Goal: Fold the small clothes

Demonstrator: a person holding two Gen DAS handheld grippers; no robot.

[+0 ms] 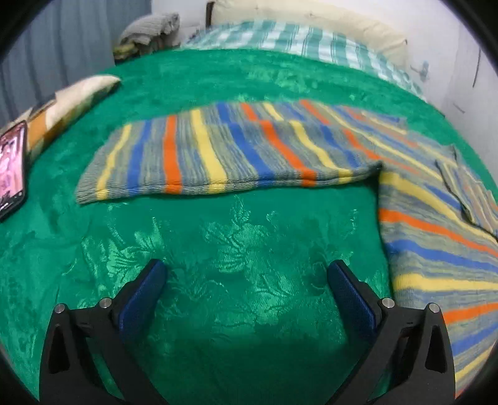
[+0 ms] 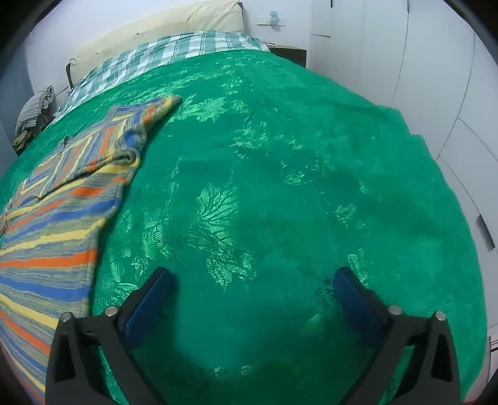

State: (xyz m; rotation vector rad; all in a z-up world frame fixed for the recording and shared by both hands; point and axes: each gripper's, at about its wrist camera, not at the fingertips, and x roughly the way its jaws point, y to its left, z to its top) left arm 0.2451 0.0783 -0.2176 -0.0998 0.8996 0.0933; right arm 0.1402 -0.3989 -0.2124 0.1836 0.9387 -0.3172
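A small striped knit sweater (image 1: 420, 199) in grey, blue, orange and yellow lies flat on the green bedspread (image 1: 236, 236). One sleeve (image 1: 218, 159) stretches out to the left in the left wrist view. My left gripper (image 1: 246, 280) is open and empty above bare bedspread, just left of the sweater's body and below the sleeve. In the right wrist view the sweater (image 2: 53, 224) lies at the left, with its other sleeve (image 2: 149, 115) reaching up and right. My right gripper (image 2: 253, 288) is open and empty above the bedspread (image 2: 280, 187), to the right of the sweater.
A phone (image 1: 11, 168) with a lit screen and a patterned cushion (image 1: 71, 102) lie at the bed's left. A checked sheet (image 1: 298, 40) and cream pillow (image 1: 311, 18) are at the head. A grey cloth pile (image 1: 149, 31) sits beyond. White wardrobe doors (image 2: 435, 62) stand right.
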